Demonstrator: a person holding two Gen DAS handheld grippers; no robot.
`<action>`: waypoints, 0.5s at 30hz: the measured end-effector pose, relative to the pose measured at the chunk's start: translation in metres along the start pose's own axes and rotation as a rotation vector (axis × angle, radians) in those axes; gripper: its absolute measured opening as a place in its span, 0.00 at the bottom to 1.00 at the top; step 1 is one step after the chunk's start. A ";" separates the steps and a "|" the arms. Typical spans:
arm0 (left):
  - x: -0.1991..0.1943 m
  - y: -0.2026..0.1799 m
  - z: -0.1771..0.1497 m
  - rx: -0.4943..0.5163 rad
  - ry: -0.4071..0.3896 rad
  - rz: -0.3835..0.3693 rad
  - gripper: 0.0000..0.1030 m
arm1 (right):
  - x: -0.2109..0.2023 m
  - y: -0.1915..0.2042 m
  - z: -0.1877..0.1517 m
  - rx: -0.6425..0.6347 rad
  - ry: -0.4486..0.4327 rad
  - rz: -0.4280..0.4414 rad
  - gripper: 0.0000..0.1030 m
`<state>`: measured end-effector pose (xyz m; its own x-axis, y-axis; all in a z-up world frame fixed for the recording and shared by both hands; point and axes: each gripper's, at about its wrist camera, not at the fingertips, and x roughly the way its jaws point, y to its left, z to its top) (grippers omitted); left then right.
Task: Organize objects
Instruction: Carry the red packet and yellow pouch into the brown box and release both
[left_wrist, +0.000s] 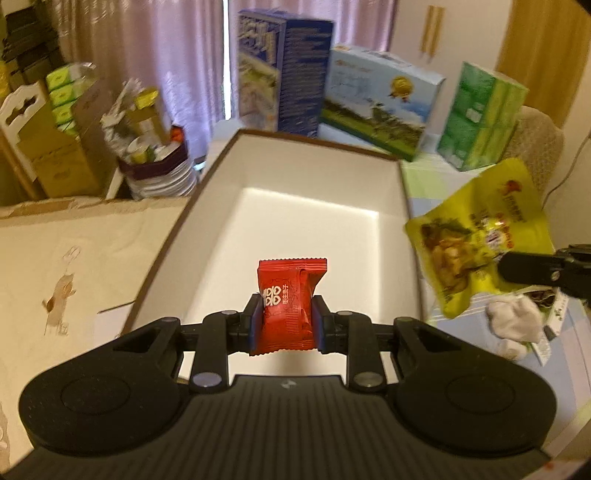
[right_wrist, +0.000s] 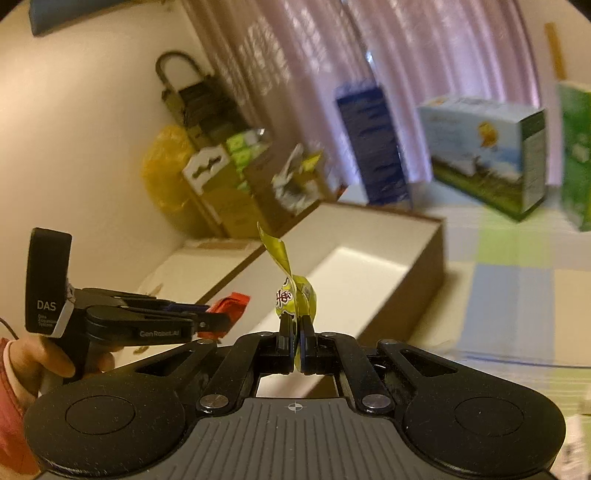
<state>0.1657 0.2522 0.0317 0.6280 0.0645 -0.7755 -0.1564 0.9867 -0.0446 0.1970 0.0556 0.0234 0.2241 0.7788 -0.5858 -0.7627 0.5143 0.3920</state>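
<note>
My left gripper (left_wrist: 287, 320) is shut on a red snack packet (left_wrist: 289, 306), held over the near end of a white open box with a brown rim (left_wrist: 218, 173). The box interior looks bare. From the right wrist view the left gripper (right_wrist: 221, 325) comes in from the left with the red packet (right_wrist: 227, 312) in its tip. My right gripper (right_wrist: 296, 325) is shut on the edge of a yellow-green snack pouch (right_wrist: 293, 291), beside the box (right_wrist: 424, 266). In the left wrist view that pouch (left_wrist: 476, 240) hangs to the right of the box, pinched by the right gripper's fingers (left_wrist: 524, 271).
A blue carton (left_wrist: 284, 70), a light-blue gift box (left_wrist: 380, 99) and a green tissue pack (left_wrist: 484, 114) stand behind the white box. A crumpled white thing (left_wrist: 513, 328) lies on the checked cloth at right. Cardboard boxes and bags crowd the left. A hand (right_wrist: 55, 354) holds the left gripper.
</note>
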 end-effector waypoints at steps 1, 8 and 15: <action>0.002 0.005 -0.001 -0.005 0.007 0.004 0.22 | 0.011 0.003 0.001 0.000 0.026 -0.005 0.00; 0.023 0.025 -0.002 -0.018 0.053 0.005 0.22 | 0.082 0.006 0.006 0.001 0.164 -0.072 0.00; 0.045 0.034 0.000 -0.013 0.088 -0.008 0.22 | 0.113 0.006 0.005 -0.020 0.246 -0.141 0.00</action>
<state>0.1889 0.2886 -0.0043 0.5598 0.0425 -0.8275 -0.1620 0.9850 -0.0590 0.2208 0.1487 -0.0373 0.1770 0.5880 -0.7893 -0.7468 0.6025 0.2814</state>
